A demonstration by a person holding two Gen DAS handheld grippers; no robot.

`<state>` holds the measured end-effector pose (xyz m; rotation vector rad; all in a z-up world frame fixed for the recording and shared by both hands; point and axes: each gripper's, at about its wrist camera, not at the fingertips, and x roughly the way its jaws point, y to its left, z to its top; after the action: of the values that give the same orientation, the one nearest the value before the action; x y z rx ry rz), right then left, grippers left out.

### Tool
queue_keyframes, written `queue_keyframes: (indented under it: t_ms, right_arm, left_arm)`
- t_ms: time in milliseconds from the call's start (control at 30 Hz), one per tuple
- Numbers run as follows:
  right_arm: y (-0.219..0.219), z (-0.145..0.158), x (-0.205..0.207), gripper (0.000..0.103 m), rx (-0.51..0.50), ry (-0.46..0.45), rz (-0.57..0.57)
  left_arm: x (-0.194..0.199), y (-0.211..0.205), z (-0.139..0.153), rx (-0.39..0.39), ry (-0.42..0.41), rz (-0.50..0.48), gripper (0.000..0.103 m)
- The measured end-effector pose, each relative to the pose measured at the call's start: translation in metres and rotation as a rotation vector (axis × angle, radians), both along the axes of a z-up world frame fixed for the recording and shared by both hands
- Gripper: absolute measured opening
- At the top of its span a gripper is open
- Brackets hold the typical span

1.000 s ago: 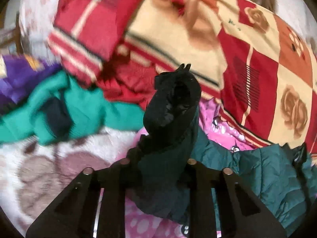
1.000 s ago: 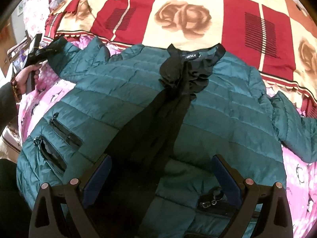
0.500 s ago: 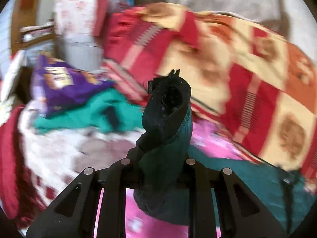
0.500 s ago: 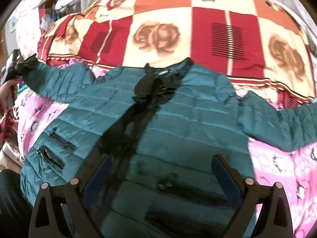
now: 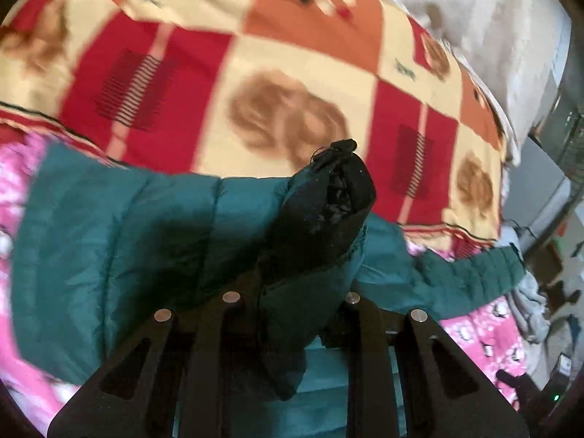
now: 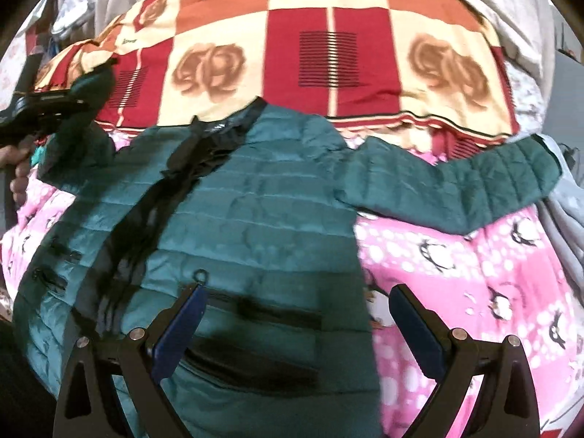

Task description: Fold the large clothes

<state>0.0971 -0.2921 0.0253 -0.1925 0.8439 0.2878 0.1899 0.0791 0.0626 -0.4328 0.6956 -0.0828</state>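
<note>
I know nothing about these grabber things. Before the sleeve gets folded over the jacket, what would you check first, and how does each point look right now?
1. Left gripper clamped on the sleeve cuff: ok.
2. Right gripper free to help: ok, it is open over the hem with nothing in it.
3. Jacket lying flat, front up: ok, though the black placket is rumpled.
4. Other sleeve spread out: ok, it lies out on the pink sheet.
5. Held sleeve free of twist: cannot tell, the views are blurred.
</note>
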Motion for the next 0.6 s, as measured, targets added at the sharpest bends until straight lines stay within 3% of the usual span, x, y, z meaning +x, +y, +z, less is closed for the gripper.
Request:
queue_keyframes:
  t_ms: [167, 367, 600]
  right_arm:
    - [-0.020, -0.005, 0.003, 0.100, -0.032, -0.001, -0.047]
    - [-0.028, -0.006, 0.009, 0.100, -0.157, -0.066, -0.132]
    - [-0.040, -0.010, 0.017, 0.100, -0.177, -0.032, -0.143]
  left_arm:
    - [0.026, -0.063, -0.021, -0.138, 0.035, -0.100, 0.019]
    - [0.047, -0.141, -0.026, -0.183, 0.047, -0.234, 0.019]
    - [0.079, -0.204, -0.036, -0.175, 0.077, -0.293, 0.019]
